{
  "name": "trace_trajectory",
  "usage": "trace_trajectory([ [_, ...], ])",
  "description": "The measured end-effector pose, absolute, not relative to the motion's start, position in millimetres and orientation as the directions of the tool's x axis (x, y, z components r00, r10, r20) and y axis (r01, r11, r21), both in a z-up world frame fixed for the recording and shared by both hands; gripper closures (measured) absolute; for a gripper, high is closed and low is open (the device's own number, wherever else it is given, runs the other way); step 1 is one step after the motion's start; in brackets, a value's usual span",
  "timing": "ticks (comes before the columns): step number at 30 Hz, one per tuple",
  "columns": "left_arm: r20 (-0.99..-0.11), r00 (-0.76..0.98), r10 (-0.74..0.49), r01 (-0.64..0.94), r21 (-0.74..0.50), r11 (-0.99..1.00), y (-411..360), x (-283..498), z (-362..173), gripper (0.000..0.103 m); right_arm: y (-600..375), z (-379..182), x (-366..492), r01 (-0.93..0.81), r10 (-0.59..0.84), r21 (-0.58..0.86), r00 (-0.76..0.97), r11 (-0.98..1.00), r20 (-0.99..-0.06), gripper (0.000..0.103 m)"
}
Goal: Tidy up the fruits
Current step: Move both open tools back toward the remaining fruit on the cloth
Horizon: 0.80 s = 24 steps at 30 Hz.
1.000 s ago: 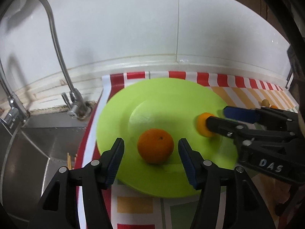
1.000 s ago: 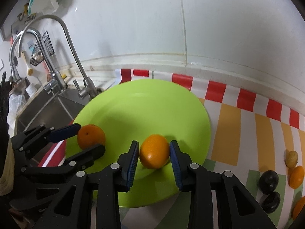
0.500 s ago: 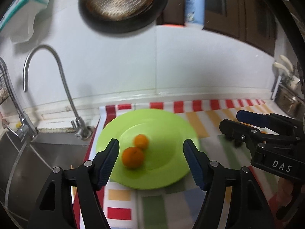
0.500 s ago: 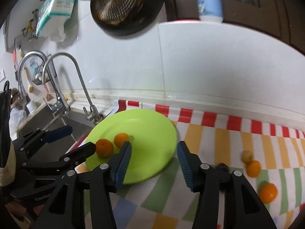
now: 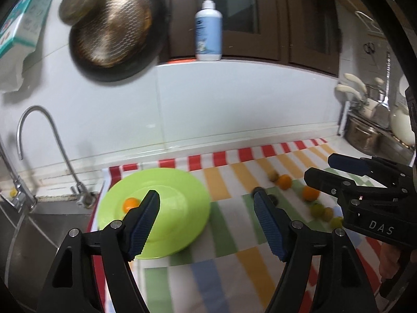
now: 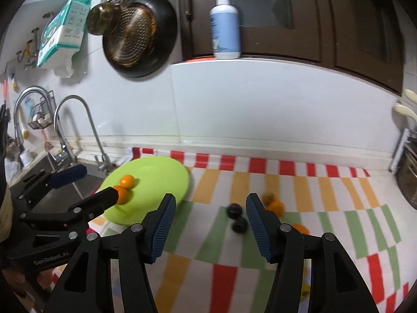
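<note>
A lime-green plate (image 5: 182, 203) (image 6: 161, 180) lies on the striped cloth by the sink, with two oranges (image 6: 127, 181) on it; one orange (image 5: 131, 203) shows in the left wrist view, the other is hidden behind a finger. More oranges (image 5: 284, 181) (image 6: 276, 206), two dark fruits (image 6: 234, 210) and yellow-green fruits (image 5: 317, 210) lie on the cloth to the right. My left gripper (image 5: 207, 221) is open and empty, high above the cloth. My right gripper (image 6: 209, 225) is open and empty, above the dark fruits.
A sink (image 5: 31, 234) with tall faucets (image 5: 65, 154) (image 6: 88, 127) is left of the plate. Pans (image 5: 112, 34) hang on the wall, a soap bottle (image 5: 208, 31) stands on the ledge. Pots (image 5: 370, 135) stand at the far right.
The right gripper let go of its orange on the plate. Both grippers opened wide and pulled back and up from the plate, so the whole counter is now in view.
</note>
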<state>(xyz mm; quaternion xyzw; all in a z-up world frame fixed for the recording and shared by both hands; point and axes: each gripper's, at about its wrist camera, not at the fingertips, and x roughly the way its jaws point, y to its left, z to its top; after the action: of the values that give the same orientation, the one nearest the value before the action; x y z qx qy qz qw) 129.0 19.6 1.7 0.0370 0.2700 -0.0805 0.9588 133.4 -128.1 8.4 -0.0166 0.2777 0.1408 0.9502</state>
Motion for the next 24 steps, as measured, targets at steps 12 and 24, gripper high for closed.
trace_trajectory([
  [12, -0.491, 0.846, -0.207, 0.268, 0.056, 0.962, -35, 105, 9, 0.029, -188, 17, 100, -0.167, 0.155, 0.022, 0.844, 0.986, -0.514, 0.046],
  [24, -0.472, 0.827, -0.305, 0.416, 0.149, 0.897, -70, 101, 5, 0.029, -218, 6, 70, -0.076, 0.067, 0.005, 0.839, 0.997, -0.54, 0.046],
])
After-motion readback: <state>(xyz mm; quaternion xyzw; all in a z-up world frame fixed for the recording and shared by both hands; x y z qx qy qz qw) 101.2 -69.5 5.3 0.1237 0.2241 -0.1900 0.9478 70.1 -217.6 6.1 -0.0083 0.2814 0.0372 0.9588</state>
